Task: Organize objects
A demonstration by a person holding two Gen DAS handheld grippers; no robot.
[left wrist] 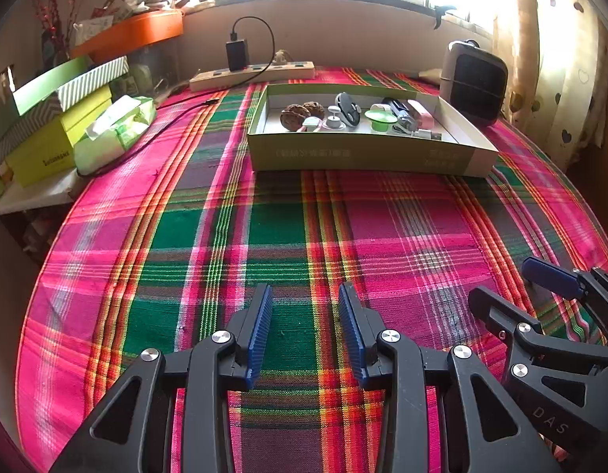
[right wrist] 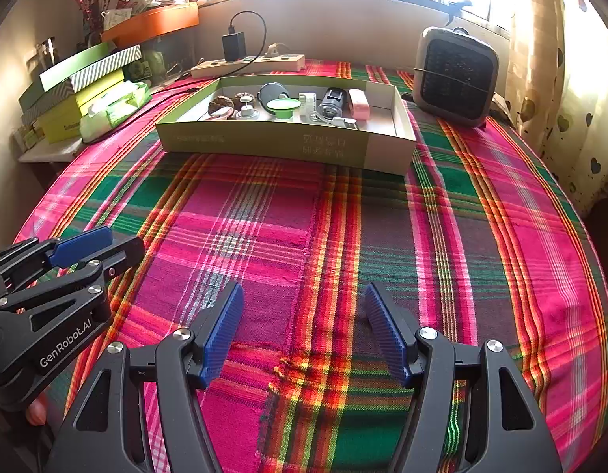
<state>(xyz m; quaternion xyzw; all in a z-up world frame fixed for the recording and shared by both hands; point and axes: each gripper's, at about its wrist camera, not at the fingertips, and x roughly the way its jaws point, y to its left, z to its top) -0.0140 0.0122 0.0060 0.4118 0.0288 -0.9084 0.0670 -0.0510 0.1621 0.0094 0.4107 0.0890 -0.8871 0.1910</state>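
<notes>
Plaid tablecloth (left wrist: 288, 236) under bright window; boxes stacked far left. Green tray (right wrist: 264, 142) sat at far side w/ walnuts (left wrist: 294, 116), green lid (right wrist: 282, 105), pink case (right wrist: 359, 103) etc. inside. Left gripper (left wrist: 306, 327) pitched down over bare cloth, jaws approx half apart, nothing btwn. Right gripper (right wrist: 304, 331) beside it, same tilt, jaws wider, empty.

A lived-in room of a home, by a sunny window.
A plaid cloth (right wrist: 343, 236) covers the surface; heart-pattern curtains (right wrist: 560, 79), a small heater (right wrist: 456, 75), a power strip (right wrist: 248, 65), a tissue pack (left wrist: 114, 134) and stacked gift boxes (left wrist: 59, 110) stand about.
</notes>
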